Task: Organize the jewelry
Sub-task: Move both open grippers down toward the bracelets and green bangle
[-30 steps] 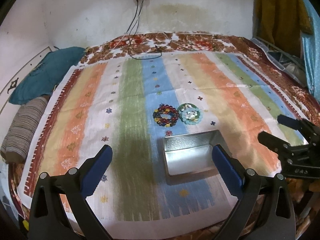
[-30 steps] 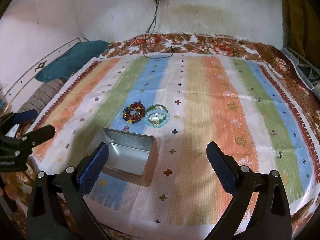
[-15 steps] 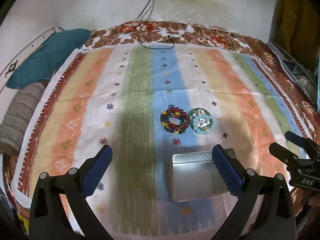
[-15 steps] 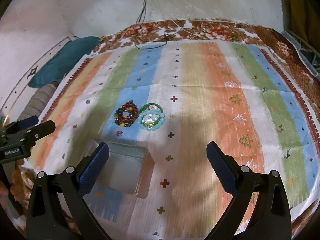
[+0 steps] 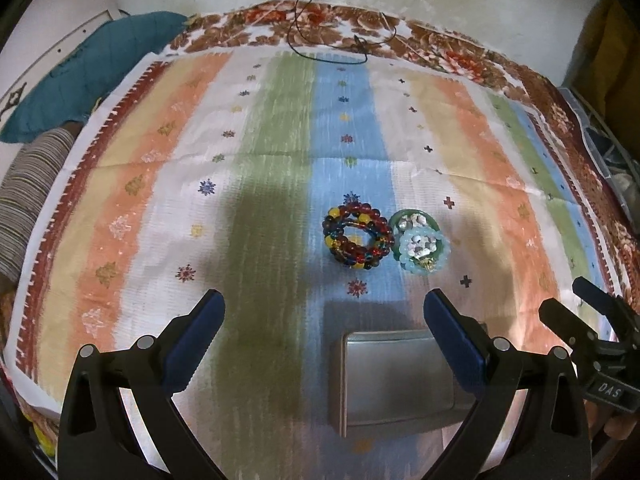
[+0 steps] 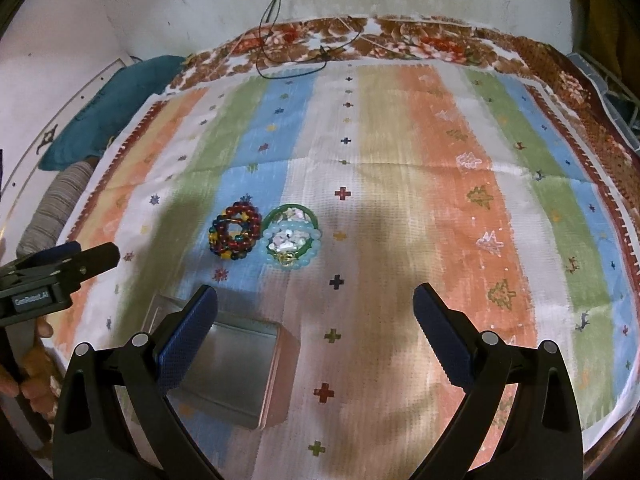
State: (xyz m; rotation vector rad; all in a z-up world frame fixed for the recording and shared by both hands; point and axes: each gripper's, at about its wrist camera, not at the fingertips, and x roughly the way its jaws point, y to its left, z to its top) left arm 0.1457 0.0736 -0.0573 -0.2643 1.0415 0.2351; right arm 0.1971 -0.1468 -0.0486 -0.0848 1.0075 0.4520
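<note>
Dark beaded bracelets: a coil of red, yellow and blue glass-like beads [image 5: 357, 237] lies on the blue stripe of the bedspread, not yet moved.
Pale bracelets: a pale blue beaded ring with a green bangle and whitish pieces inside [image 5: 420, 240] sits just beside the dark coil, touching or nearly so.
Tin: the rectangular silver metal box [image 5: 394, 380] rests open on the bed, nearer than the jewellery, and looks empty as far as its blurred inside shows.
Progress: I judge nothing done yet; both heaps are left to lift into the tin.
Left claw [image 5: 322, 334]: spread wide, holding nothing, hovering over the near side of the tin.
Right claw [image 6: 316, 328]: spread wide too, empty, above the bedspread right of the tin.
Bed: striped woven bedspread [image 5: 160, 184] over a floral sheet.
Left view only: the tin's full opening from above.
Right view only: the tin's outer side wall [image 6: 280, 376], and fingers of the person's hand [image 6: 30, 380] under the left tool.
</note>
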